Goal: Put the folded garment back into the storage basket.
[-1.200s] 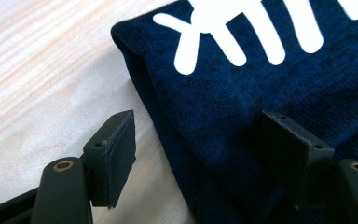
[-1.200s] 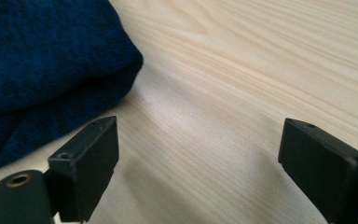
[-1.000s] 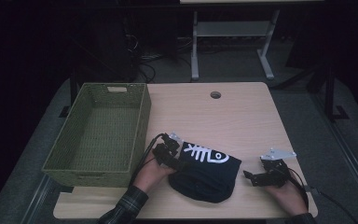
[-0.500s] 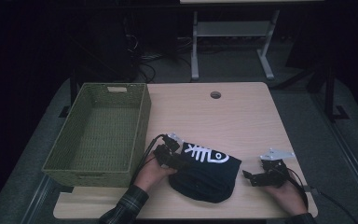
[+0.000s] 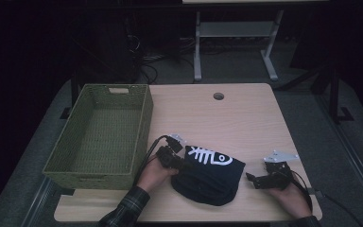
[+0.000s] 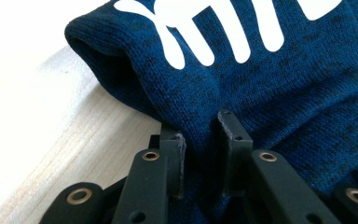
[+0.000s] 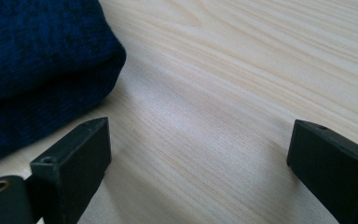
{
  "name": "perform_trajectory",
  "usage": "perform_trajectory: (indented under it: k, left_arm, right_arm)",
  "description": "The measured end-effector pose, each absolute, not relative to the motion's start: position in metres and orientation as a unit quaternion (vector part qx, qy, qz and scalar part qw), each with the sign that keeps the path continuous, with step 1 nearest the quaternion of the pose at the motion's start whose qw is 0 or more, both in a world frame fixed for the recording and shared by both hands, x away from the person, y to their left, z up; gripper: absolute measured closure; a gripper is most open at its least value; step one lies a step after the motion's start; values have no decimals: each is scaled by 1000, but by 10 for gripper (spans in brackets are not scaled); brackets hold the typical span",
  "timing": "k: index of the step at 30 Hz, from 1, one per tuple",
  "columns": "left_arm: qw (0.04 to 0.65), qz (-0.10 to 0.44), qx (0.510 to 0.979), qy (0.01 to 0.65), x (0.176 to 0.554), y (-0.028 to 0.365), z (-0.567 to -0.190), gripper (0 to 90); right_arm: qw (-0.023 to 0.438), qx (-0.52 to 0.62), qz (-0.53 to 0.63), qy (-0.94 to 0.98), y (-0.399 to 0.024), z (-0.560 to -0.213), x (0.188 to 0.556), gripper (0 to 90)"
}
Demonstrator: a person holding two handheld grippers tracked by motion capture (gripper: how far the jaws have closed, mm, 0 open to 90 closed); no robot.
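High view: a dark blue knit garment (image 5: 208, 175) with a white fish-skeleton print lies bunched at the near edge of the table (image 5: 246, 118), just right of an empty green woven basket (image 5: 99, 137). The left hand-held gripper (image 5: 178, 161) sits at the garment's left edge, hand in the same place as a second ago. The right hand-held gripper (image 5: 253, 179) rests on the table just right of the garment, apart from it, also unmoved.

Left gripper view: the jaws have just been closing and now stand narrow, a fold of the garment (image 6: 261, 84) pinched up between the pads. That looks like a fresh grip, so a lift toward the basket seems the likely next move.

Right gripper view: the jaws stand wide with bare wood (image 7: 242, 70) between them; the garment's edge (image 7: 37, 60) lies off to their left, untouched
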State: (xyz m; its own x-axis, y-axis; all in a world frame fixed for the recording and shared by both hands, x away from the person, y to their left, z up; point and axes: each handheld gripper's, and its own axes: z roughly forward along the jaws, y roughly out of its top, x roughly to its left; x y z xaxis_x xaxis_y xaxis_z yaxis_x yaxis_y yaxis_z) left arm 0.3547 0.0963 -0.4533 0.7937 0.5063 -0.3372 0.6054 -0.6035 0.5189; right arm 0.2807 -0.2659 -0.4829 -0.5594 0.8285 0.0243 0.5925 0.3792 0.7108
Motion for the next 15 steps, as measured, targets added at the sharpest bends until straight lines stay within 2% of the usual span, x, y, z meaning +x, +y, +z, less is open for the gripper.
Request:
perform_trajectory:
  k: [15]
  left_arm:
    - [330, -72, 888, 311, 353, 94, -430, 758]
  right_arm:
    - [169, 440, 345, 812, -266, -483, 280, 57]
